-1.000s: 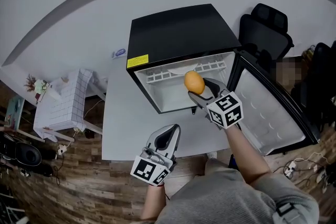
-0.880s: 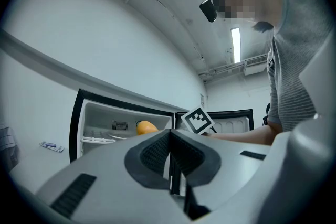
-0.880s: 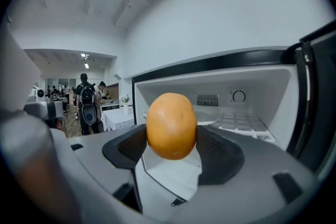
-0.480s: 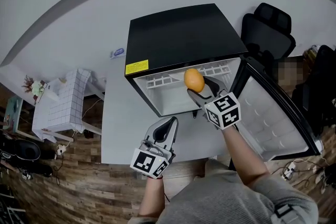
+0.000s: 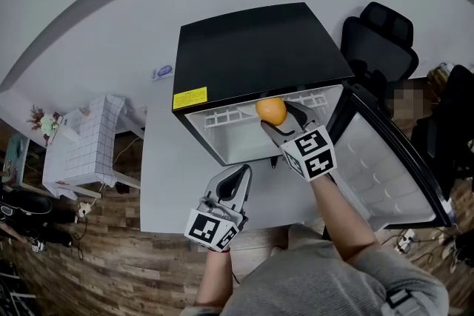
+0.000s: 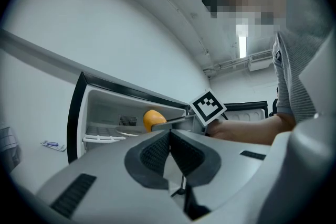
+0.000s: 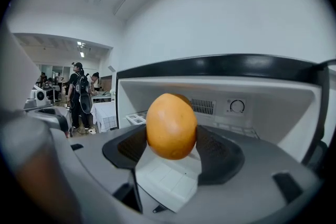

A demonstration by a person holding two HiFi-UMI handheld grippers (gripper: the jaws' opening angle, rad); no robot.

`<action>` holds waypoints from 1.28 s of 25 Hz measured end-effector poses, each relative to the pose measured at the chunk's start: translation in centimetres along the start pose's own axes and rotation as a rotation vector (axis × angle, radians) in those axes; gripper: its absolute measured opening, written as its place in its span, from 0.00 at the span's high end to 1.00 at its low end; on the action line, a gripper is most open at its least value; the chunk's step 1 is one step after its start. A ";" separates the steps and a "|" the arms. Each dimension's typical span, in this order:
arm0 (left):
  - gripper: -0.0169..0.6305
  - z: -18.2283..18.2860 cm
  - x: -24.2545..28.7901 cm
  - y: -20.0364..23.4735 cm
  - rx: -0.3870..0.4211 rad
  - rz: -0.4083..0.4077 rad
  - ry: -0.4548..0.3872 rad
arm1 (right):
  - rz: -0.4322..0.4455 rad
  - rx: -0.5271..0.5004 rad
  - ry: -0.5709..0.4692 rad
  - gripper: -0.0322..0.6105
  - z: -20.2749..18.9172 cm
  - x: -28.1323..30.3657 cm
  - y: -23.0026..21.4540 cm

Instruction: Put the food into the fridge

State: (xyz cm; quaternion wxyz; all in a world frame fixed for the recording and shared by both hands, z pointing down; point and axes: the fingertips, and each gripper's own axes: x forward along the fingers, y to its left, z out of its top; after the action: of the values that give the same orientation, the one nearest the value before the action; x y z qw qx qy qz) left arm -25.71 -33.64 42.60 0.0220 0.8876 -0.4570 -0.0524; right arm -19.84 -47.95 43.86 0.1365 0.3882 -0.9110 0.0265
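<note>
While your right gripper (image 5: pixel 277 122) clamps a smooth orange (image 7: pixel 171 126) at the black fridge (image 5: pixel 259 48), your left gripper (image 5: pixel 235 185) jaws are together over the white worktop (image 5: pixel 170 181).

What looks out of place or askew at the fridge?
Nothing stands out. The round orange fruit sits squarely in the right gripper at the open black mini fridge; the left gripper is shut, empty.

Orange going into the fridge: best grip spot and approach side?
Across its widest middle, pads on opposite flanks, coming in level from behind. The orange is a smooth oval with its long axis upright; the right gripper clamps it that way, facing the open fridge.
</note>
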 end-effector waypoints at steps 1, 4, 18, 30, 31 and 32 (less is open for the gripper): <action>0.96 -0.1 0.0 0.0 -0.001 0.000 -0.001 | 0.000 -0.001 -0.003 0.49 0.3 0.2 -0.1; 0.96 -0.1 0.0 -0.2 0.000 -0.004 -0.002 | -0.007 -0.015 -0.007 0.49 1.0 0.8 -0.3; 0.96 0.0 -0.2 -0.3 0.007 -0.007 0.004 | -0.010 -0.074 0.114 0.49 1.5 3.8 -1.0; 0.96 0.4 0.3 0.2 -0.006 -0.004 -0.014 | -0.028 0.025 -0.087 0.49 2.1 3.1 -1.5; 0.96 0.4 0.3 0.2 -0.006 -0.003 -0.015 | -0.028 0.034 -0.096 0.49 2.1 2.8 -1.5; 0.96 0.4 0.3 0.2 -0.006 -0.003 -0.017 | -0.029 0.042 -0.106 0.49 2.1 2.5 -1.5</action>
State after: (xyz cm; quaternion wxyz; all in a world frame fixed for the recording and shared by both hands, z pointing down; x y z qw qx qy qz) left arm -25.74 -33.93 42.16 0.0207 0.8878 -0.4557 -0.0612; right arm -20.90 -51.08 42.45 0.0805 0.4050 -0.9105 0.0229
